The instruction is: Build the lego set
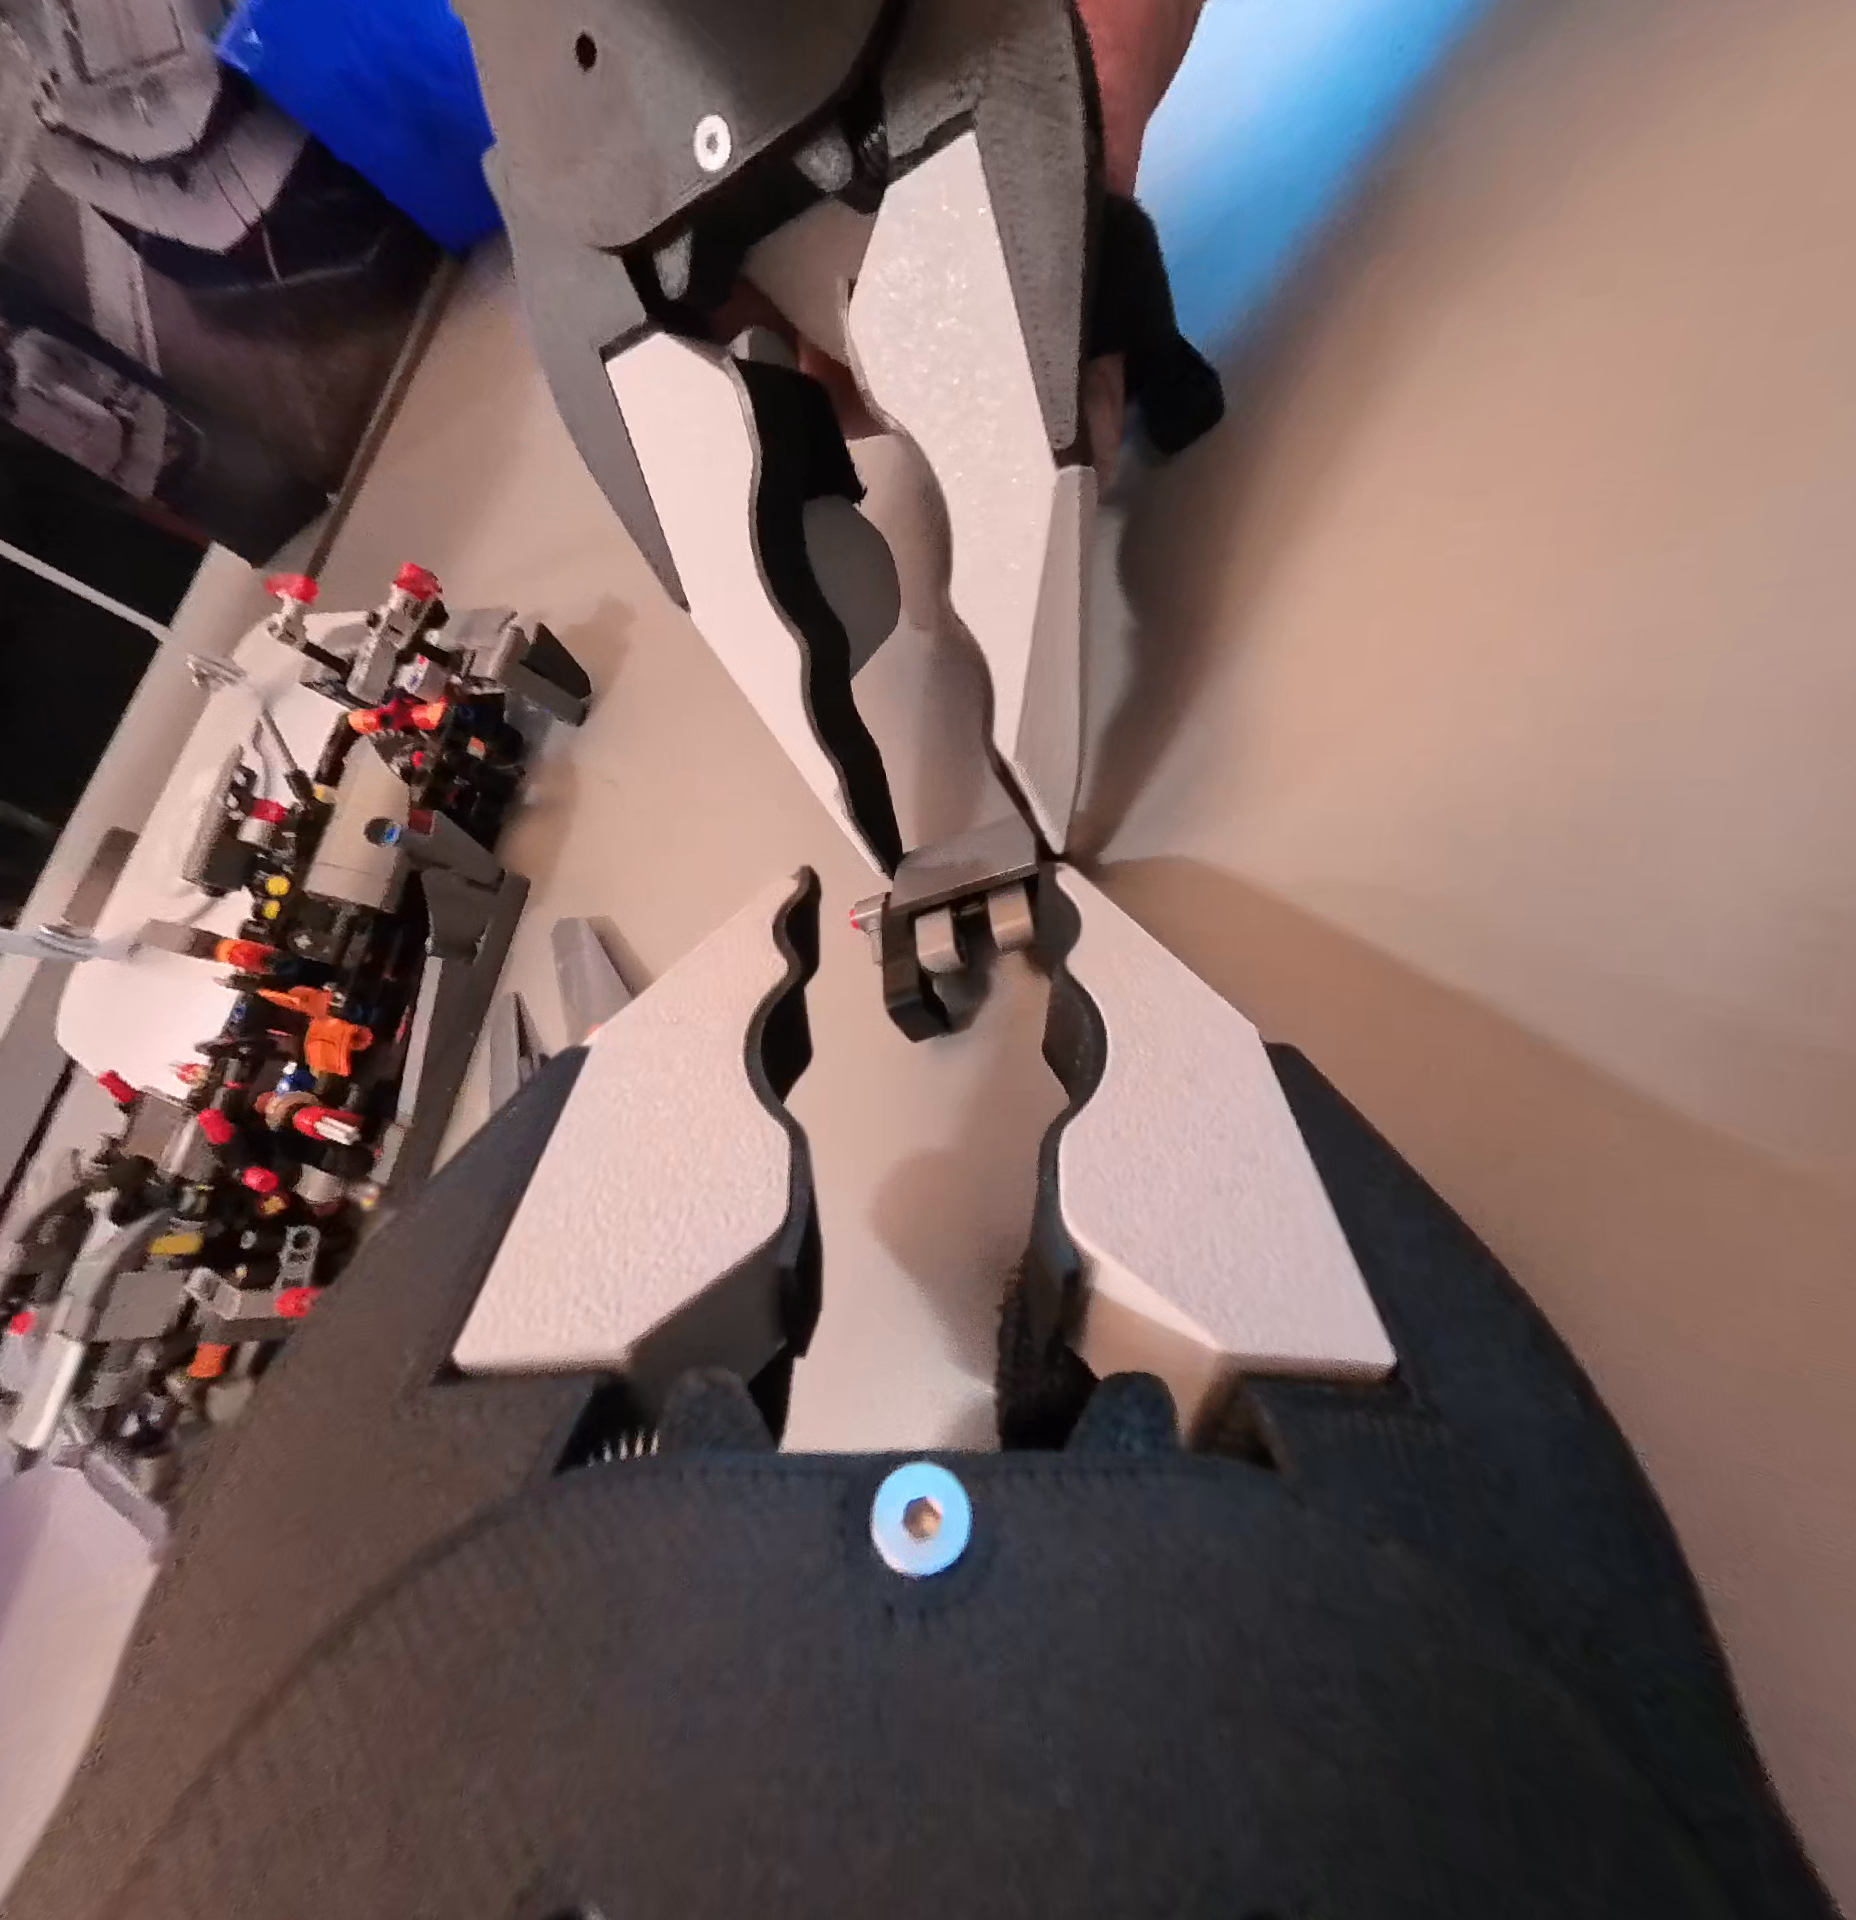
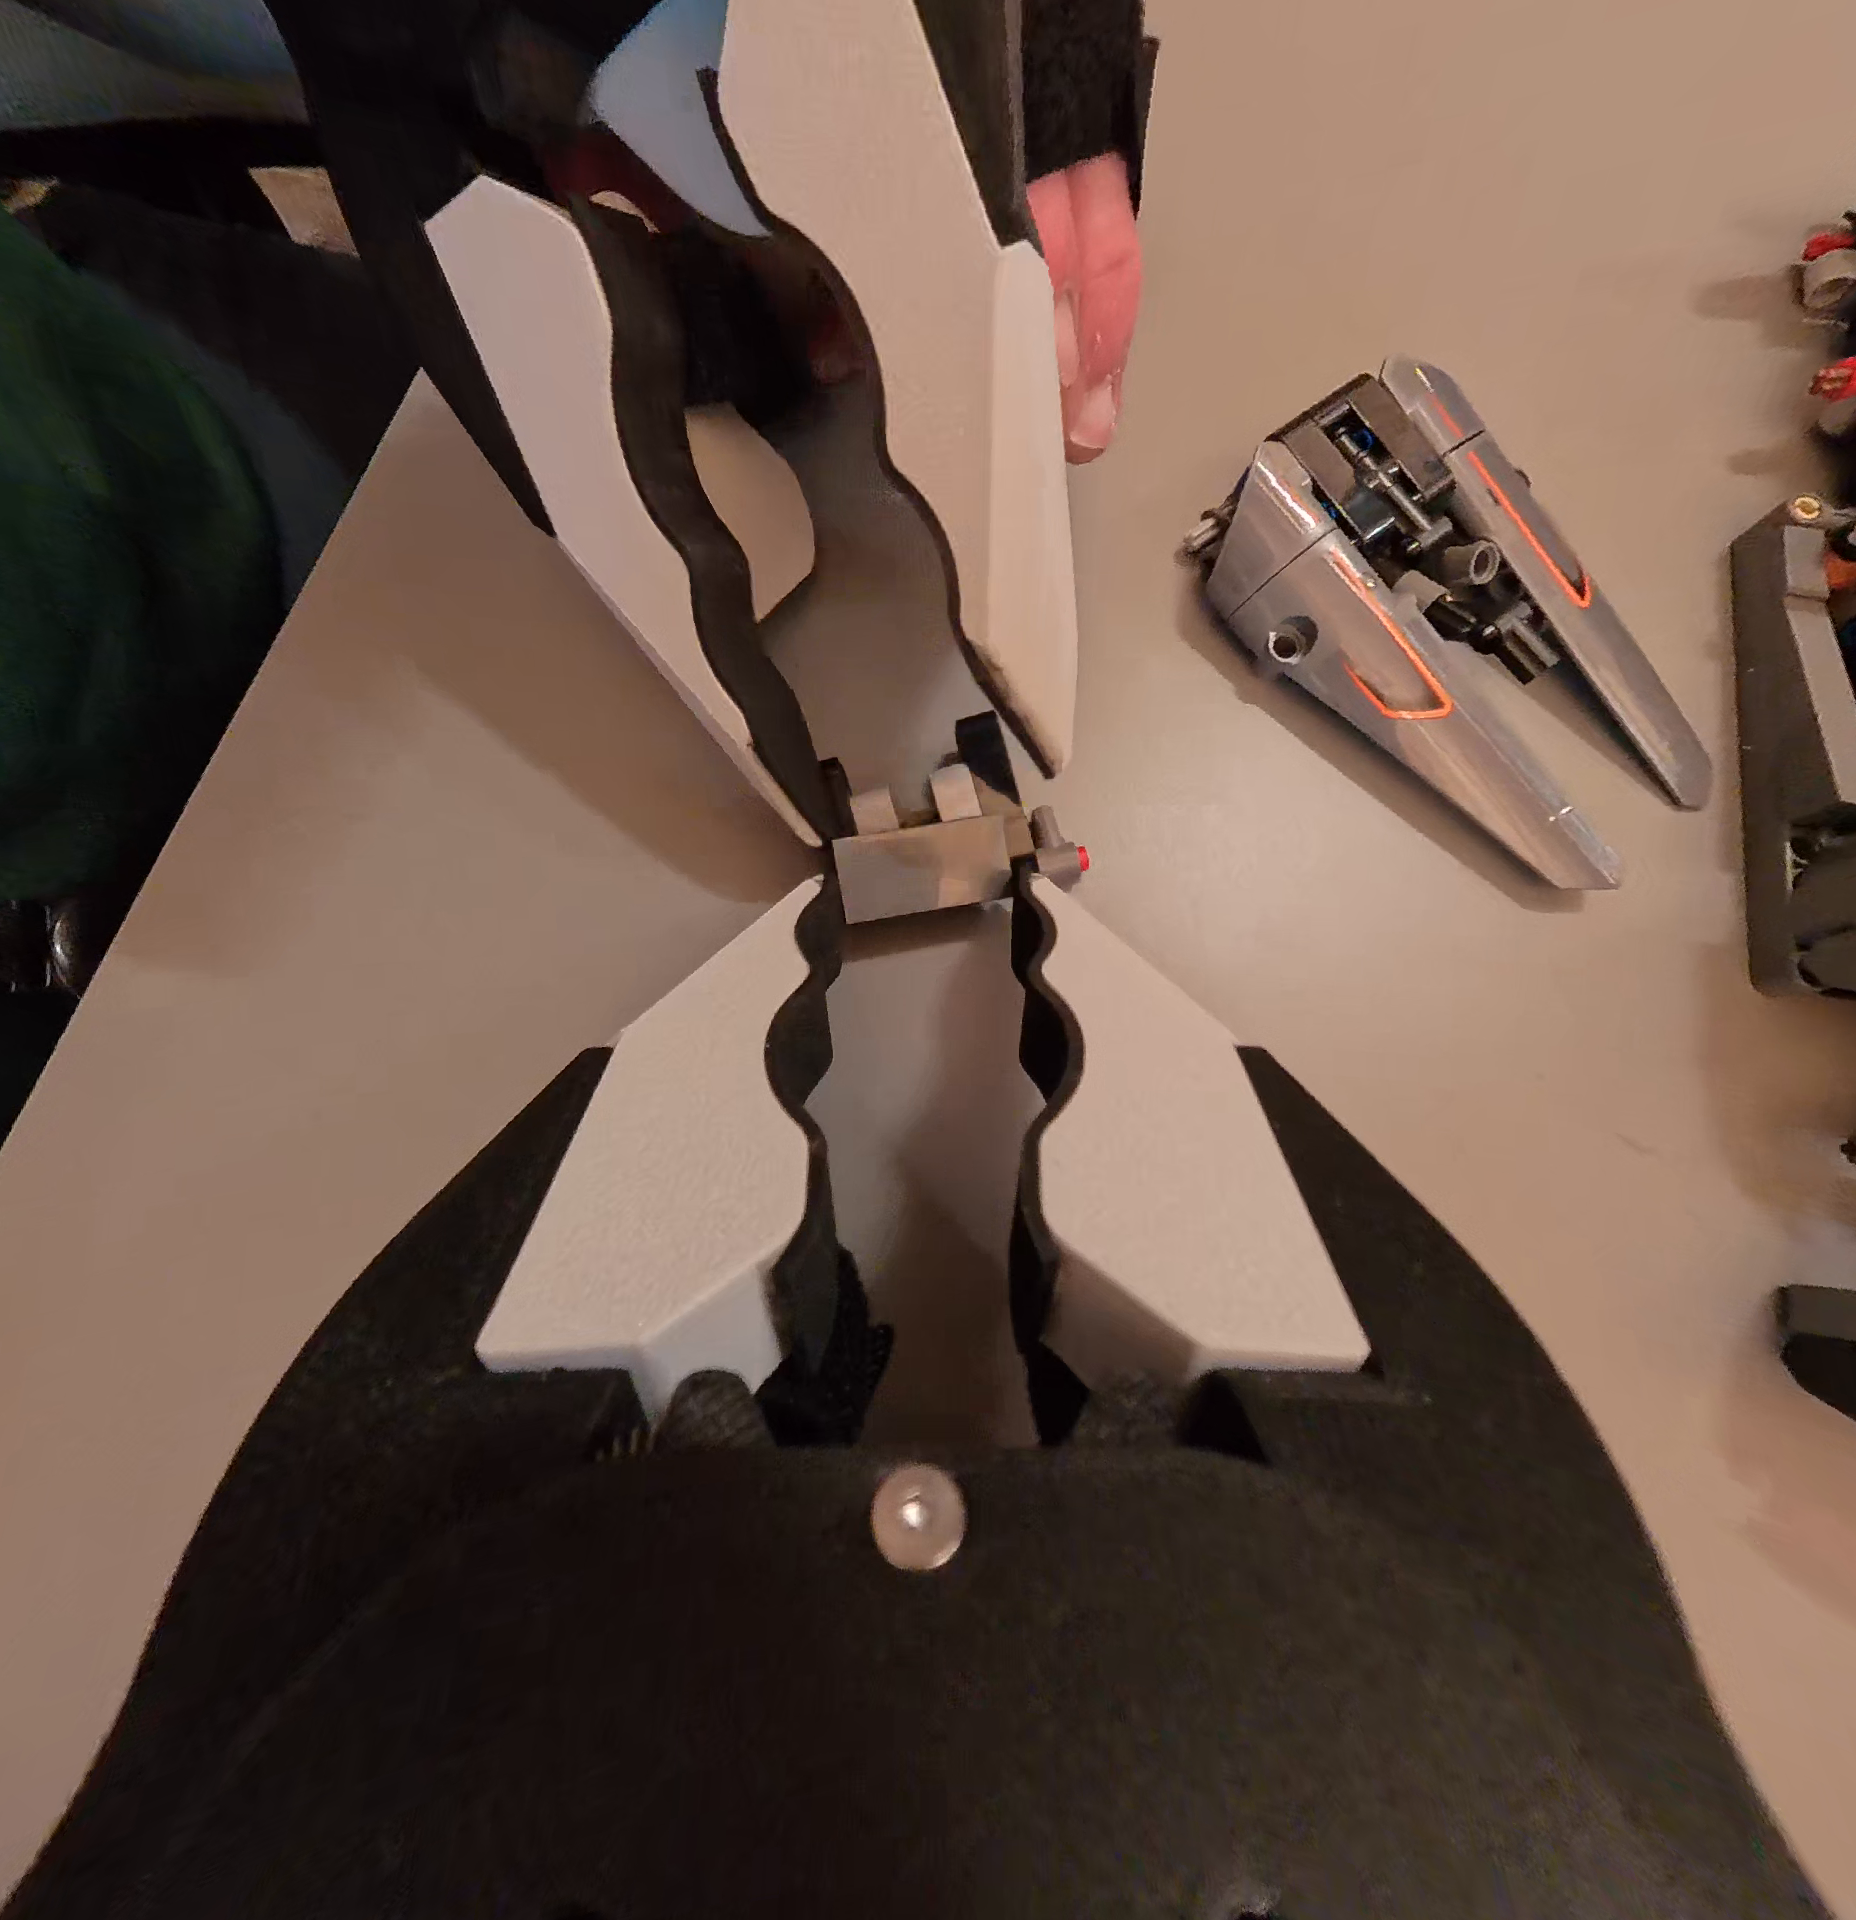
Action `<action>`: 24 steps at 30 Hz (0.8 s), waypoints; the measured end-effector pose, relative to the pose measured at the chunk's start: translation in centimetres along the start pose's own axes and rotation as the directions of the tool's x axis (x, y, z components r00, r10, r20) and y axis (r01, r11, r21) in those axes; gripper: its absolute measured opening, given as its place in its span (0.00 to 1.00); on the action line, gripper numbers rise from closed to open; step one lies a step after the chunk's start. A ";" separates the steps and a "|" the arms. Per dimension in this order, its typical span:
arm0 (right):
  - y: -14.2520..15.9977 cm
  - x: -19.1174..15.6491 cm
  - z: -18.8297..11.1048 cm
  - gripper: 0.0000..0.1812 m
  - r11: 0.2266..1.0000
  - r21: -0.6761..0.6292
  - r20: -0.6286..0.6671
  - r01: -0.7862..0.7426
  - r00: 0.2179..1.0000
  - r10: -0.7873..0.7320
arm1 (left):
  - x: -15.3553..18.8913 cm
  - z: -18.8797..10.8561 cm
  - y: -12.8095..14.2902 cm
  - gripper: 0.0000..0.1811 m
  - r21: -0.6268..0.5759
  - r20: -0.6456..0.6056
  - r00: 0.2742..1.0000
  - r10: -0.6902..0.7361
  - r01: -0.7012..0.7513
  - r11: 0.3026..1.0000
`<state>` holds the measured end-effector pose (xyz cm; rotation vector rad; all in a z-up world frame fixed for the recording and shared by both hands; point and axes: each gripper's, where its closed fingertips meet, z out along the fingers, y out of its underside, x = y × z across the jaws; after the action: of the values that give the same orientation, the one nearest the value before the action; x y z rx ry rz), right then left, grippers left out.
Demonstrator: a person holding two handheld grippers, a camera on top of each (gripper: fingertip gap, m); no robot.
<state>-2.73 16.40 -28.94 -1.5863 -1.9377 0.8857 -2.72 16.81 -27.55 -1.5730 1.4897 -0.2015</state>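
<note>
A small Lego assembly is held above the tan table: a grey brick with hinge clips, a black part and a red-tipped pin. My right gripper is shut on the grey brick. In the left wrist view it comes in from the top. My left gripper is open. Its fingertips straddle the assembly's black and clip end, with a gap on the pin side. In the right wrist view it comes in from the top.
A large Technic model lies on the table to my left. A grey wedge-shaped subassembly with orange stripes lies at right, next to dark grey parts. A box stands at the back. A hand holds the left gripper. The table edge runs at left. Both grippers' tips are close together, under 4 cm apart.
</note>
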 end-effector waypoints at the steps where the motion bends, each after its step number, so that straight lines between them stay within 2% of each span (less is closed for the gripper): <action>1: 0.0 0.0 0.0 0.17 1.000 -0.002 -0.003 0.000 1.000 0.000 | 0.0 0.1 0.1 0.22 -0.006 -0.013 1.000 -0.027 0.027 1.000; 6: 0.0 -0.1 0.1 0.17 1.000 0.004 0.001 -0.004 1.000 0.004 | 0.0 -0.2 0.3 0.23 -0.035 -0.056 0.993 -0.102 0.100 0.994; 10: 0.0 -0.2 0.2 0.17 1.000 0.006 0.003 0.001 1.000 -0.001 | 0.1 -1.1 -0.9 0.26 0.011 -0.094 0.979 -0.182 0.184 0.983; 16: 0.0 -0.3 0.2 0.17 1.000 0.012 0.010 -0.009 1.000 0.009 | 1.0 -0.9 0.3 0.28 -0.077 -0.080 0.973 -0.218 0.212 0.974; 20: 0.2 -0.3 0.4 0.17 1.000 0.001 0.011 -0.006 1.000 0.006 | 1.2 -0.1 1.7 0.26 -0.133 -0.050 0.967 -0.250 0.241 0.961; 21: 0.3 -0.3 0.5 0.17 1.000 -0.007 0.009 -0.001 1.000 0.001 | 1.1 -0.1 1.7 0.22 -0.126 -0.042 0.967 -0.251 0.244 0.962; 24: 0.2 -0.5 0.4 0.17 1.000 0.004 0.014 -0.007 1.000 0.007 | 1.1 0.1 1.7 0.22 -0.121 -0.045 0.966 -0.254 0.248 0.961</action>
<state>-2.79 15.91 -29.36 -1.5891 -1.9399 0.9055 -3.59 16.17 -29.26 -1.8638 1.3641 -0.3163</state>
